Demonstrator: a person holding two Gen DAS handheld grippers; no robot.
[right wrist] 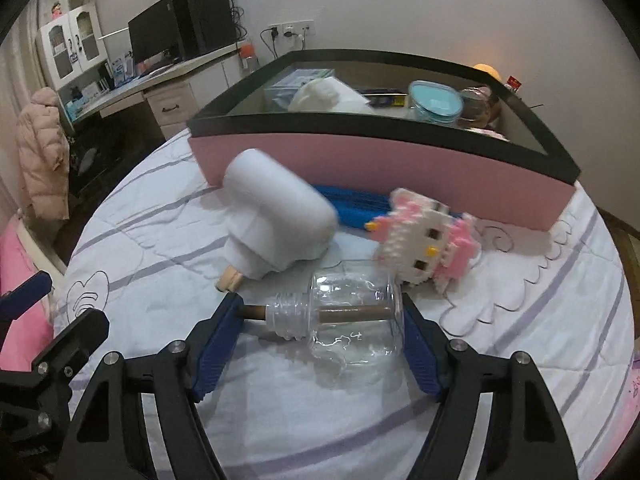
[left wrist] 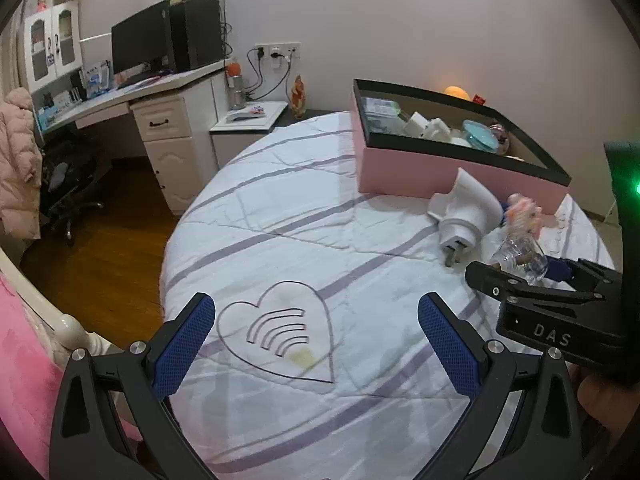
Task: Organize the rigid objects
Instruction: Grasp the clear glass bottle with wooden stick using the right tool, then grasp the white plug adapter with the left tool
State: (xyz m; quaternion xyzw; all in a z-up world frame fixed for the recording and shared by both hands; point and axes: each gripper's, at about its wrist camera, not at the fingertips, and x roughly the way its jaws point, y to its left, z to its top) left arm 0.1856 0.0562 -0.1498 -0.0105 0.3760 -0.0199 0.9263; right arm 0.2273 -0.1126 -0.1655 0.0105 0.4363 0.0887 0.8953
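A clear plastic jar with a brown stick through its mouth lies on its side on the white striped bedsheet. My right gripper is shut on it, one pad on the stick's end and the other on the jar's base. It also shows in the left wrist view as the right gripper. Just beyond lie a white plug adapter, a pink and white block figure and a blue item. Behind them stands a pink box with a black rim. My left gripper hangs open over a heart outline.
The box holds a teal-lidded container and several white items. Left of the bed are a wooden floor, a white desk with a monitor, an office chair and a small bedside table.
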